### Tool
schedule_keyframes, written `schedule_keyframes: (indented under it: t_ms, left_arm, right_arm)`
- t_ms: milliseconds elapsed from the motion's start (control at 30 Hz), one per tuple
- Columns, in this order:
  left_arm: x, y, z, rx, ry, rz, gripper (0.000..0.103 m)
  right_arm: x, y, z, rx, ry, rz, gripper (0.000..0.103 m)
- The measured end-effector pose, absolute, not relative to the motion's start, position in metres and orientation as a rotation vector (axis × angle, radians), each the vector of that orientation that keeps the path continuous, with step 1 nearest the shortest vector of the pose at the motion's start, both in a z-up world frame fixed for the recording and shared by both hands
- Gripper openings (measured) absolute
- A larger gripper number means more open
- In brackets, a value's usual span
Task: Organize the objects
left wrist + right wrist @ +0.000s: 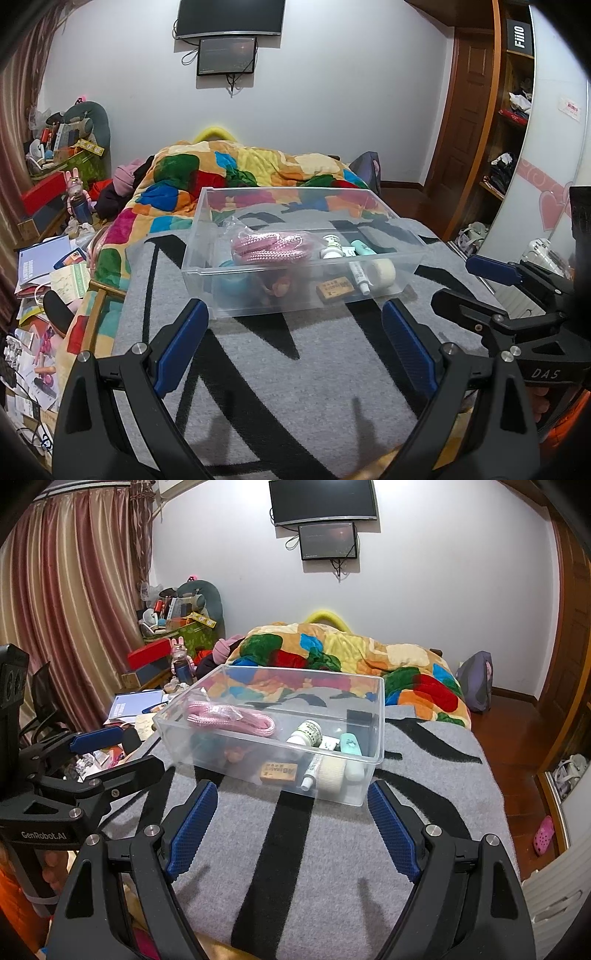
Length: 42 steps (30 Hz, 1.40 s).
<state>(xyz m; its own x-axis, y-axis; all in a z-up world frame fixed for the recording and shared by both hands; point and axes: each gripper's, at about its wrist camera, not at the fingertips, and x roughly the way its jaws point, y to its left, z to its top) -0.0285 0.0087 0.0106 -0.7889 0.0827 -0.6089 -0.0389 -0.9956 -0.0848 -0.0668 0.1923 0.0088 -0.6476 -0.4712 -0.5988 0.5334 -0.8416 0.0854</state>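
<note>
Box [376, 275] with rope [271, 248], bottles [308, 734]

Clear bin [373, 716] of small items on grey blanket [325, 849]

Your left gripper [295, 347] and right gripper [291, 830]: black frames, silver screws behind ribbed blue pads [192, 830]; "GenRobot.AI", "DAS" markings.

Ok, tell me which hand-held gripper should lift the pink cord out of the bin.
Left, probably. The pink cord lies in the clear bin's left half, nearer the open left hand-held gripper; the right hand-held gripper, also open, faces the bottles' end.
</note>
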Motion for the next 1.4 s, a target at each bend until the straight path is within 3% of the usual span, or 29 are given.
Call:
schedule_keyframes:
  t_ms: [1400]
  left_arm:
    - [-0.0249,0.0097,0.0148,-0.969,-0.112,2.884,0.096]
  right_arm:
    - [-0.0652,0.1909,0.0083,0.849,0.128,-2.432,0.081]
